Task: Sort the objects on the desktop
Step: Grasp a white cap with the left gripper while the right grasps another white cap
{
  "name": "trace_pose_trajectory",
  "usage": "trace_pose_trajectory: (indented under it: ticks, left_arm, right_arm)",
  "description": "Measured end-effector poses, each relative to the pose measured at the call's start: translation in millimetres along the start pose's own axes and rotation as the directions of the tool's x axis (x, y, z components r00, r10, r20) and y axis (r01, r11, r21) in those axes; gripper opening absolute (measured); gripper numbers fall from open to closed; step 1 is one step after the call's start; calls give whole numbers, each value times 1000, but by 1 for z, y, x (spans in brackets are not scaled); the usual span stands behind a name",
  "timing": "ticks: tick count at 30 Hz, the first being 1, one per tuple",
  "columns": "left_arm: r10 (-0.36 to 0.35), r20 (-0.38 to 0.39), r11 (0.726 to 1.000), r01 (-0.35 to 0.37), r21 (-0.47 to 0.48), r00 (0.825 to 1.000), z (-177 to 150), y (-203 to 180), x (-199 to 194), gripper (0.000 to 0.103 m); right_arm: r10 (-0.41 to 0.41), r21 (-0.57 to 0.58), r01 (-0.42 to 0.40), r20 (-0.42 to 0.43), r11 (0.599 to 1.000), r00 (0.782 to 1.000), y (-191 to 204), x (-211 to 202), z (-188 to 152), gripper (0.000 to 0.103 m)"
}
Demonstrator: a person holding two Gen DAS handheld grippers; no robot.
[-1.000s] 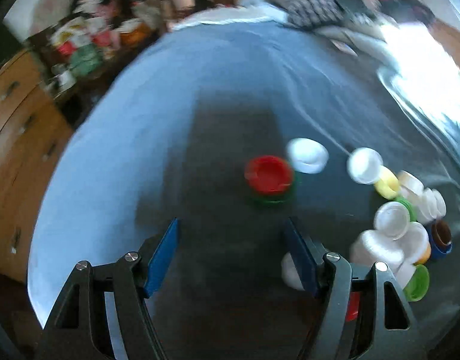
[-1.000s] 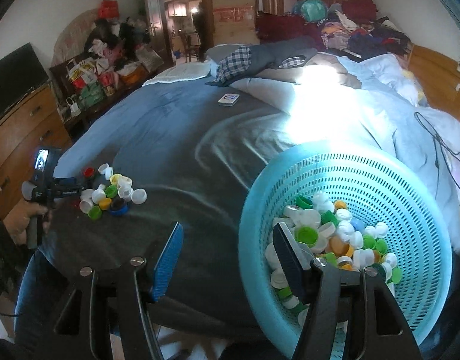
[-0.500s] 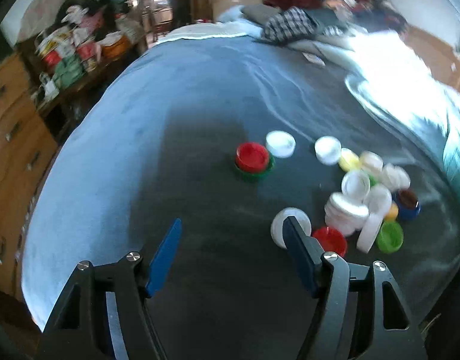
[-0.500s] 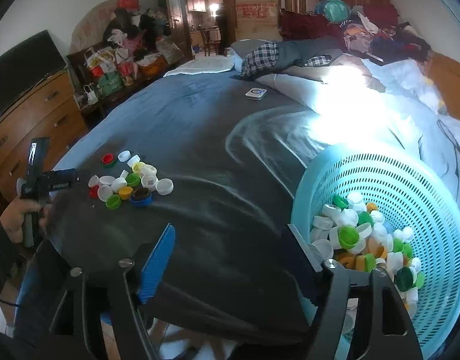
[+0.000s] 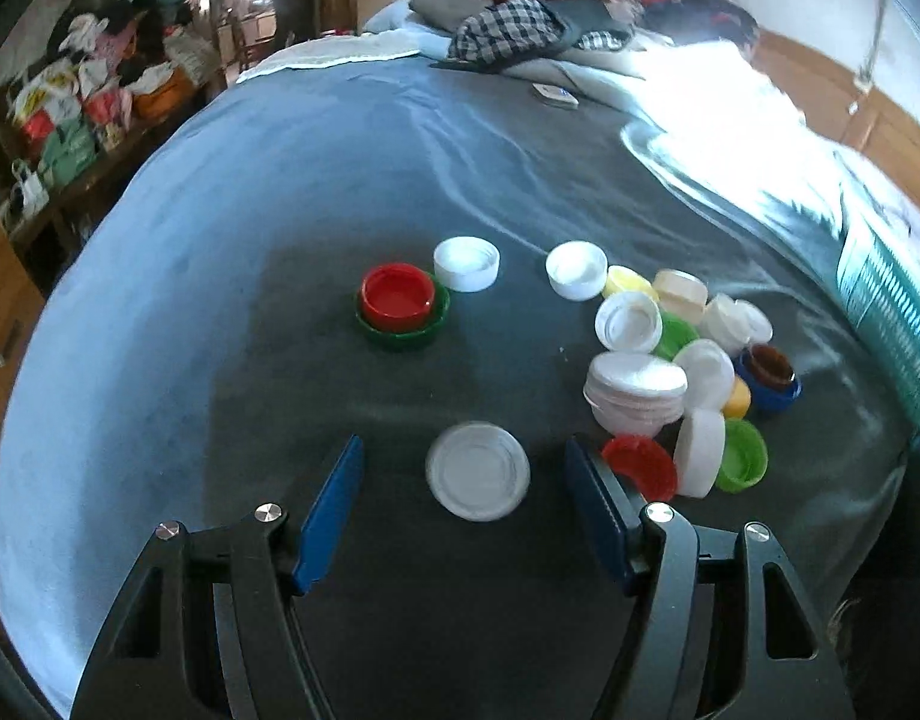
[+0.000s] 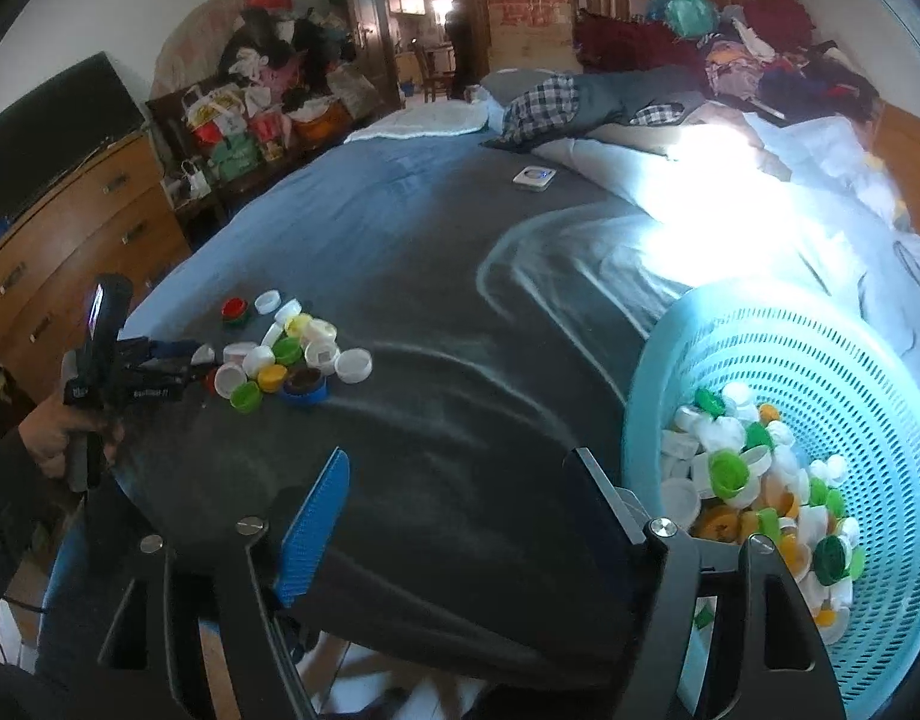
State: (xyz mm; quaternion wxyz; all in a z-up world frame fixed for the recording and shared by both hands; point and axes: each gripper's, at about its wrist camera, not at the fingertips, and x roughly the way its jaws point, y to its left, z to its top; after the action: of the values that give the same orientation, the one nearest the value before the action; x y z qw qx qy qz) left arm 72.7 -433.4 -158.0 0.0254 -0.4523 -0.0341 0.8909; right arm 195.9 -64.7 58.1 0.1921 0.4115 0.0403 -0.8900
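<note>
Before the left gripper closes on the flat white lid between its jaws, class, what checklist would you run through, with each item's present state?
1. Flat white lid centred between the jaws of the left gripper: ok.
2. Jaws, which have just been closing, not yet pressing on the lid: ok.
3. Red cap clear of the nearer jaw: not ok, it sits right beside it.
4. Right gripper holds nothing: ok.
5. Teal basket upright: not ok, tilted.

A lived-in bedroom: wide bed (image 6: pixel 435 276), heaped clothes (image 6: pixel 760 54), wooden dresser (image 6: pixel 69 222).
</note>
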Motion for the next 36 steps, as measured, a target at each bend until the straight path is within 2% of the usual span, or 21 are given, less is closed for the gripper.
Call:
trace_pose_trajectory:
  ticks: [2,3,4,6,8,11,16,20,23,29,31,36]
  left_arm:
    - [16,7,1000,-16,-23,1000,-2,5,-2,34]
    - [18,12,999,-17,-44,1000,-3,10,-4,27]
    - [9,16,997,-8,-71,1000,-4,16,-6,25]
    - [9,32,996,-6,-94,999,-6,21,-10,25]
    - [20,48,995,-15,-100,999,-7,22,-16,25]
    - [32,82,992,-21,-126,996,-7,26,-23,25]
    - [31,105,982,-11,-190,994,-10,40,-28,25]
    - [25,93,977,-4,-214,995,-11,49,-24,25]
    - [18,87,974,2,-227,996,-12,54,-23,25]
    - [-13,84,964,35,-263,996,-13,61,-21,25]
    - [-25,83,963,47,-266,996,-14,62,-19,25]
    - [-42,79,956,63,-288,996,-16,66,-13,25]
  right_arm:
    - [16,-2,-16,-8,1000,1000,4,3,-1,76]
    - [24,-4,-24,-6,1000,1000,6,4,0,69]
    - [28,-4,-28,-3,1000,1000,8,4,0,64]
    - [36,-9,-35,9,999,999,12,4,2,41]
    - [54,-22,-54,14,998,998,17,6,5,35]
    - [96,-45,-96,2,994,995,31,19,16,35]
    - [165,-184,-171,-47,968,985,80,72,56,36]
    - [217,-286,-237,-102,928,971,125,126,92,44]
    - [244,-357,-282,-149,890,958,159,169,115,60]
    - [163,-527,-287,-269,800,949,206,247,137,59]
    - [136,-545,-292,-308,786,942,209,270,139,51]
    - [146,-544,-322,-342,775,928,211,292,145,50]
